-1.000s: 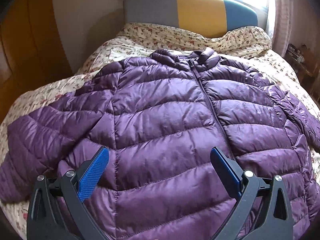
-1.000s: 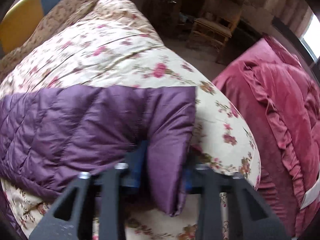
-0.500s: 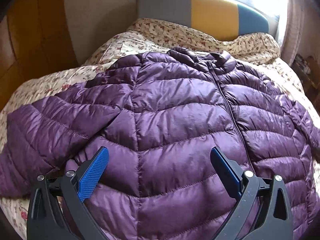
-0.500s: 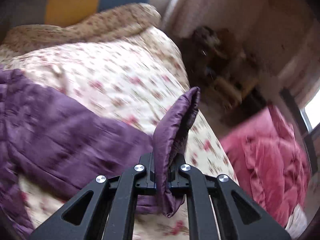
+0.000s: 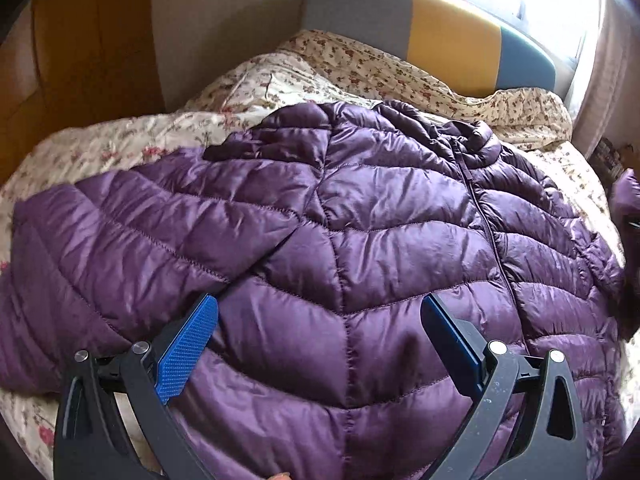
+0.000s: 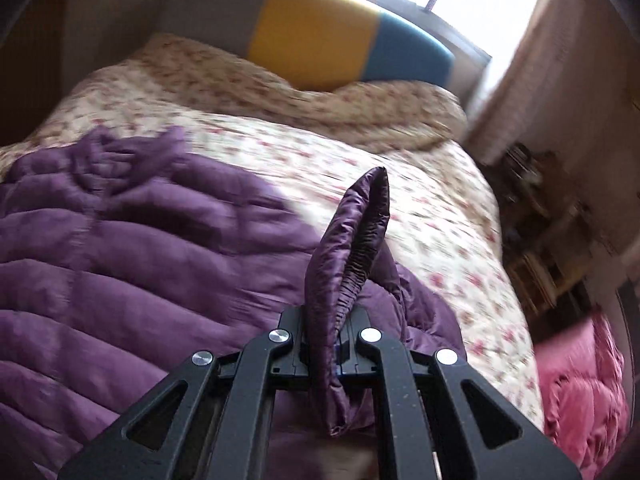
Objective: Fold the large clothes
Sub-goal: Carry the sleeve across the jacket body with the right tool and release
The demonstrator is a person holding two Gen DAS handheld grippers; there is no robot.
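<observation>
A purple quilted puffer jacket [image 5: 360, 240] lies front up on a floral bedspread [image 5: 120, 148], collar toward the headboard, its left sleeve [image 5: 120, 248] spread out to the left. My left gripper [image 5: 320, 344] is open and empty, hovering over the jacket's lower front, blue pads [image 5: 188, 352] wide apart. My right gripper [image 6: 324, 344] is shut on the cuff of the jacket's right sleeve [image 6: 352, 248] and holds it lifted off the bed, cuff end pointing up. The jacket body [image 6: 120, 260] lies to its left.
A grey, yellow and blue headboard [image 5: 452, 36] stands at the far end under a bright window. A wooden wardrobe [image 5: 68, 48] is at the left. A pink blanket [image 6: 584, 400] and cluttered furniture [image 6: 540, 240] lie beyond the bed's right edge.
My right gripper closed on the sleeve cuff, lifted it off the bed and swung it inward toward the jacket body. My left gripper drifted left over the jacket, still open.
</observation>
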